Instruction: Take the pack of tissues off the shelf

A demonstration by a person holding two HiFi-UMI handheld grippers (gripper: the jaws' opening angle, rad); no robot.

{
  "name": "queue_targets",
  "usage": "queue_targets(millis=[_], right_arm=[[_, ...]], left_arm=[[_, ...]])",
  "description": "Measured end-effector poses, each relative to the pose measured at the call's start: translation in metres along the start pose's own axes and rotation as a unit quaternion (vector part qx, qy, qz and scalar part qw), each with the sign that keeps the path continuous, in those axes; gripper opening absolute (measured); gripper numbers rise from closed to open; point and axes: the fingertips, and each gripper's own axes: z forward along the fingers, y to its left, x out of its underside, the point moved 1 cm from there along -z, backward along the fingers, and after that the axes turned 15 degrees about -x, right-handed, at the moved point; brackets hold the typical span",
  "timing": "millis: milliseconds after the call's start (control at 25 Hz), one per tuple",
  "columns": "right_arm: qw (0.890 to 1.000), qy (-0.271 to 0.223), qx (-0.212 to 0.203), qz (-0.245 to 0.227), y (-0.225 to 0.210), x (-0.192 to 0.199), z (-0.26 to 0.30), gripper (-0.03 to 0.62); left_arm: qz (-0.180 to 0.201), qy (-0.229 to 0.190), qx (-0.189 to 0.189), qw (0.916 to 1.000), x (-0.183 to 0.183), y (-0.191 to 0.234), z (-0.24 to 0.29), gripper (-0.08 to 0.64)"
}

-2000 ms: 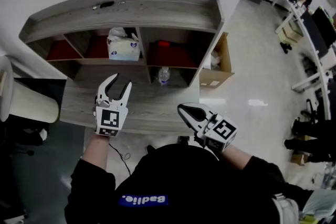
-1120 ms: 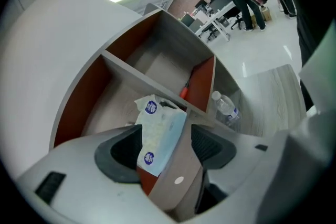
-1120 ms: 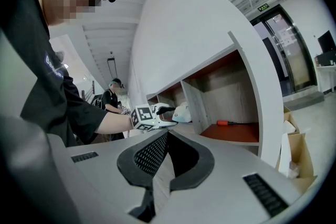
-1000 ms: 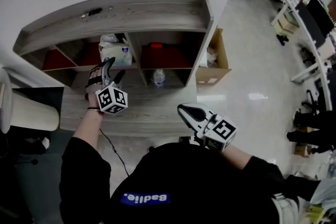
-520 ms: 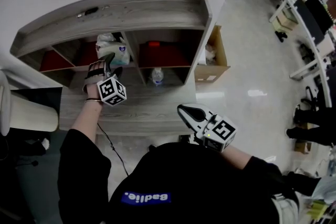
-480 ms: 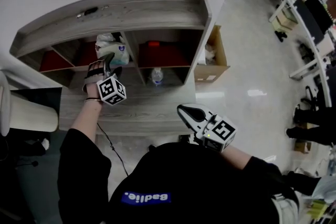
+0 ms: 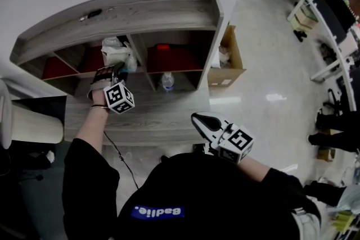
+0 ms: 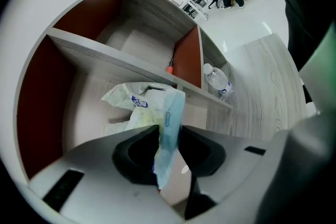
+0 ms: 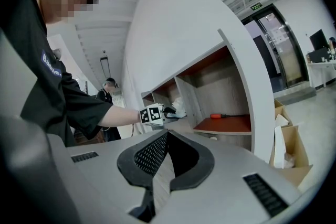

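One pack of tissues (image 8: 149,107), one water bottle (image 8: 216,80), one red-handled screwdriver (image 9: 223,115), one grey wooden shelf unit (image 7: 169,11), one open cardboard box (image 7: 232,60), one small dark object (image 7: 90,13)

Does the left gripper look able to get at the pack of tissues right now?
Likely yes: the left gripper is at the open front of the shelf, its jaws closing on the wrapper of the pack of tissues, with nothing else between.

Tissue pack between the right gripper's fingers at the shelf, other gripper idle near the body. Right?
No. The left gripper view shows the pack between the closing fingers of the left gripper; the right gripper is the idle one near the body.
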Motion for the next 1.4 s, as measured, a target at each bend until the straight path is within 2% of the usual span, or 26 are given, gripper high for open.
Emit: queue_targets(millis=[280, 760, 1160, 1280, 1400], right_arm=[[1.0, -0.001, -0.008, -0.001, 0.004, 0.0, 0.003, 0.026], [1.0, -0.001, -0.022, -0.011, 0.009, -0.005, 0.009, 0.026], [0.999, 0.005, -0.041, -0.016, 0.016, -0.009, 0.02, 0.026], [0.999, 0.007, -0.047, -0.017, 0.019, -0.01, 0.024, 0.026], [0.998, 0.01, -0.053, -0.017, 0.022, -0.009, 0.028, 0.026]], left_arm=[[-0.004, -0.001, -0.002, 1.0, 0.001, 0.003, -0.012, 0.064], [-0.031, -0.024, -0.03, 0.9988, -0.008, 0.013, -0.06, 0.043], [-0.089, -0.045, -0.06, 0.9932, -0.025, 0.026, -0.11, 0.041], [-0.125, -0.053, -0.066, 0.9886, -0.031, 0.033, -0.126, 0.041], [-0.174, -0.06, -0.067, 0.9806, -0.035, 0.039, -0.141, 0.041]])
